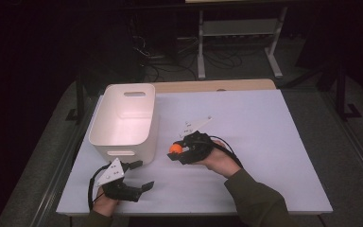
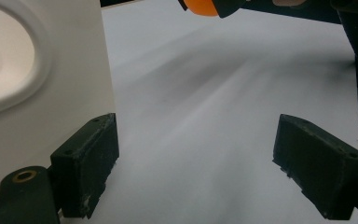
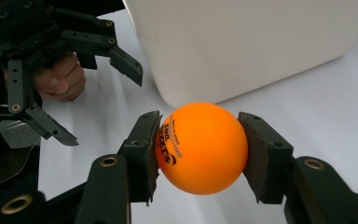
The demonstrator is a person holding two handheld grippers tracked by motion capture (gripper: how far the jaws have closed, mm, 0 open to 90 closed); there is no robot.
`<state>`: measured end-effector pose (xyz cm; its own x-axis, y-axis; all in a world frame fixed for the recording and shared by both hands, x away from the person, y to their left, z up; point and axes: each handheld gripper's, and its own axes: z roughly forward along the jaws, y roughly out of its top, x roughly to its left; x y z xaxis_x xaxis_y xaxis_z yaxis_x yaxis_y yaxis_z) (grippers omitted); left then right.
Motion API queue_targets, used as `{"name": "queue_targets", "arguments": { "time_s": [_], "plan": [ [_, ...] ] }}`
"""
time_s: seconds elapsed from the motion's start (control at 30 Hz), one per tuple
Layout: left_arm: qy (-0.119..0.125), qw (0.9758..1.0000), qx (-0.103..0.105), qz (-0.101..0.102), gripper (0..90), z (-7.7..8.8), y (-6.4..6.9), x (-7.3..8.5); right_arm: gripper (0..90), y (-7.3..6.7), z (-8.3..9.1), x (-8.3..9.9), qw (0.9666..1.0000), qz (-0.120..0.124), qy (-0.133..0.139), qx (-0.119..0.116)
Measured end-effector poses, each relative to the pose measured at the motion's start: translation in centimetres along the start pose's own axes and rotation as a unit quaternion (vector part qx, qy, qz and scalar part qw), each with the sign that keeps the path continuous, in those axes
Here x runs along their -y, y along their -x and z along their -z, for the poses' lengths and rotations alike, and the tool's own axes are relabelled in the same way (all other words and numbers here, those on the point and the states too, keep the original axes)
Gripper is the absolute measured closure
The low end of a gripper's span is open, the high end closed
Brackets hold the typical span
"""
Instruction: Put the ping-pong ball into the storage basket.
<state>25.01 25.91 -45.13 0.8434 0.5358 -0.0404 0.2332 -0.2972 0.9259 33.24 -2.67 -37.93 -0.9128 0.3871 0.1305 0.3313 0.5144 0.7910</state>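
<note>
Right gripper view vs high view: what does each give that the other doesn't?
Right gripper view: blue print on the orange ball, and the right claw with both pads pressed on the ball's sides. High view: the white bin seen from above with its open inside and handle slot, the white table to its edges, the person's sleeve, a metal stand behind. Both: the ball held beside the bin, and the left claw with jaws apart, nothing between them.
</note>
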Motion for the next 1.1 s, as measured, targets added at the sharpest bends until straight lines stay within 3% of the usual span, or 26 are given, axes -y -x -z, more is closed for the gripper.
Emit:
{"name": "queue_targets", "arguments": {
  "time_s": [0.73,1.1],
  "plan": [
    [0.0,1.0,0.0,0.0,14.1,0.0,0.0,0.0,49.4,0.1,0.4,-3.1,0.9998,0.018,0.01,0.006],
    [0.001,1.0,0.0,0.001,14.1,0.0,0.0,0.0,49.4,0.3,0.7,-4.5,0.9997,0.018,0.016,-0.001]
  ]
}}
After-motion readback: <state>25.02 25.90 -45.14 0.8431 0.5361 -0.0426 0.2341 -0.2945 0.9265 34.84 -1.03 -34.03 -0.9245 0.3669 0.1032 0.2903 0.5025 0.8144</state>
